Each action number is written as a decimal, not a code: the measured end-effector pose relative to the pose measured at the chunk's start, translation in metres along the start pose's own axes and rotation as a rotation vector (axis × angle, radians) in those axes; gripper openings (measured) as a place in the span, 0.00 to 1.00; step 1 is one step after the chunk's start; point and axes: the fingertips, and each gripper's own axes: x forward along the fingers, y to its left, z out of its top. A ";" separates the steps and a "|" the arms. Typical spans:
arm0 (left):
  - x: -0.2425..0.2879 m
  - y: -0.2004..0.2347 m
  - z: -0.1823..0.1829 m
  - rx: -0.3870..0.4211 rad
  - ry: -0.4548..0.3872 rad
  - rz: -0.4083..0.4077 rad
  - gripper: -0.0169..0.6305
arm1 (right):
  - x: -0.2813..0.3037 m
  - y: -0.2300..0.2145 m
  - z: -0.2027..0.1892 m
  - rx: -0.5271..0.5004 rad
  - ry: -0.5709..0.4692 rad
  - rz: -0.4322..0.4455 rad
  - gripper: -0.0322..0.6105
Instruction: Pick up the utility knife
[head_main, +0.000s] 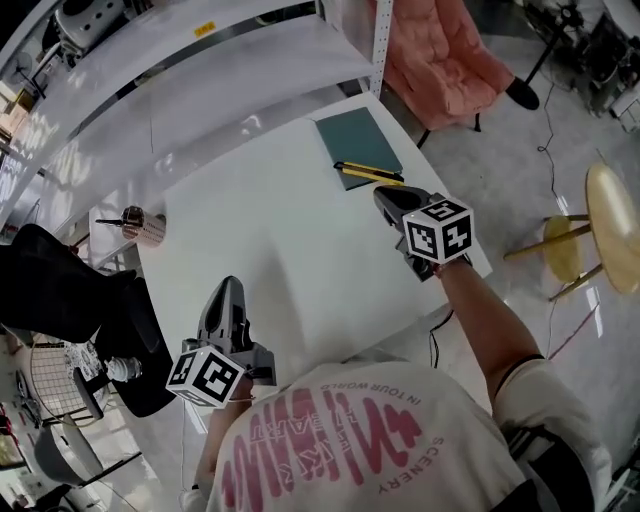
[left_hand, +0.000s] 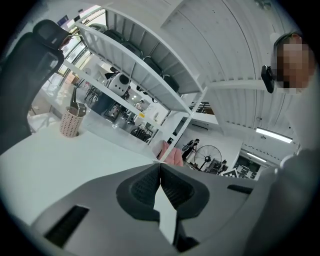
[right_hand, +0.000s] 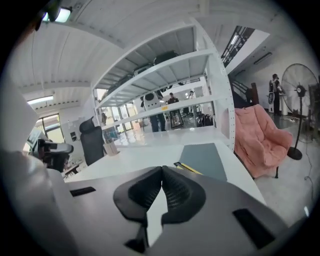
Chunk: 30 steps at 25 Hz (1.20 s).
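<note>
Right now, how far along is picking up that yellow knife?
Nothing is done yet: the utility knife lies on the green mat, untouched. The right gripper, shut and empty, hovers just short of it; the left gripper, also shut, hangs back. To do: open, grasp, lift.

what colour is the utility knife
Yellow with black trim. The utility knife shows best in the head view, lying on the dark green mat.

Yellow-and-black utility knife (head_main: 368, 172) flat across green mat's (head_main: 356, 140) near edge.
</note>
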 end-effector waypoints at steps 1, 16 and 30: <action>-0.001 0.004 -0.001 -0.006 -0.002 0.010 0.06 | 0.007 -0.004 -0.004 -0.030 0.035 0.002 0.07; -0.014 0.042 -0.023 -0.057 0.009 0.157 0.06 | 0.079 -0.075 -0.013 -0.282 0.272 -0.001 0.20; 0.021 0.043 -0.023 -0.038 0.051 0.172 0.06 | 0.124 -0.086 -0.033 -0.352 0.448 0.080 0.41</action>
